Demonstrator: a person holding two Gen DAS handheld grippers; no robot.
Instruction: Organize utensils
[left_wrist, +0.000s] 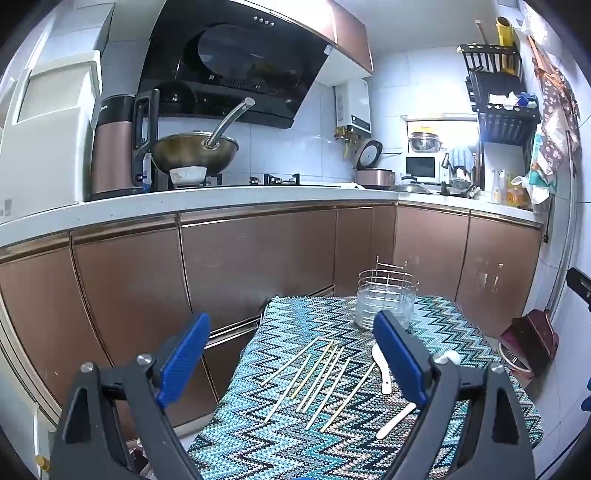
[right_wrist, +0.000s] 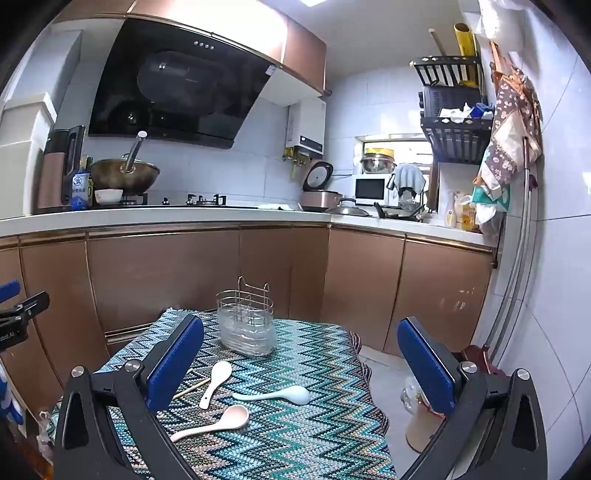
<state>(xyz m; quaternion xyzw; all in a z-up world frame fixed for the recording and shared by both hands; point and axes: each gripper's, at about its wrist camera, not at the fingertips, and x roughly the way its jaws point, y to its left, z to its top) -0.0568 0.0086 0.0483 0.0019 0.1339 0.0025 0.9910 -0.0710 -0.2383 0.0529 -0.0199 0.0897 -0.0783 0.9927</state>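
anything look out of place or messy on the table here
Yes: the chopsticks lie scattered on the cloth and three spoons lie loose at odd angles, while the utensil holder looks empty.

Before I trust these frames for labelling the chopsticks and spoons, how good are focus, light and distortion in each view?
Left wrist view: chopsticks sharp on the zigzag cloth, strong fisheye bending of the counter, window blown out, bluish cast. Right wrist view: three spoons crisp, holder clear, ceiling light flares at the top edge, dark corners.

Chopsticks (left_wrist: 321, 384) loose, fanned flat; three spoons (right_wrist: 216, 382) flat beside them; wire holder (right_wrist: 246, 322) upright, behind.
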